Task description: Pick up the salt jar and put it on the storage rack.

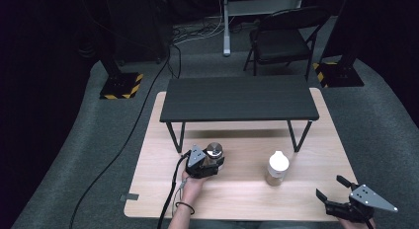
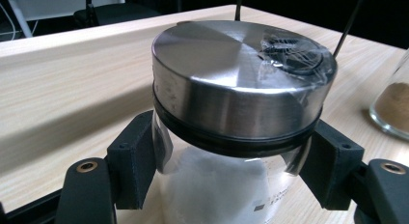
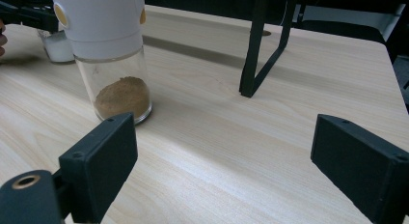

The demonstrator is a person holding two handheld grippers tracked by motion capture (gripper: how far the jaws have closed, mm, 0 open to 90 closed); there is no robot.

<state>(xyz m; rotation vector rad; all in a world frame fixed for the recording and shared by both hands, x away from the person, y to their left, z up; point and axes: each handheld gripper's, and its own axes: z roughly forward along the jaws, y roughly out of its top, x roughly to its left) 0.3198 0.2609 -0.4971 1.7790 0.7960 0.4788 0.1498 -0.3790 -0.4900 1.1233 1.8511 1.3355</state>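
the left gripper (image 1: 210, 164) sits toward the near left part of the desk (image 1: 237, 202), held by a hand (image 1: 191, 185) that comes in over the near edge. its two black jaws are clamped on the glass body of a steel-lidded jar (image 2: 241, 84), one pad on each side just under the lid's dark rim; the jar stands upright on the wood and holds something white. in the high view this jar stands just in front of the left leg of the black shelf (image 1: 239, 98), which spans the far half of the desk.

further right, near the middle of the near half, a white-capped jar (image 1: 276, 169) stands upright by itself, well apart from both tools, with a layer of brown powder at its bottom.

at the near right corner of the desk the right gripper (image 1: 332, 187) hangs with its jaws spread wide and nothing between them; in the right gripper view only bare wood lies between the pads, and the white-capped jar is beyond the left one.
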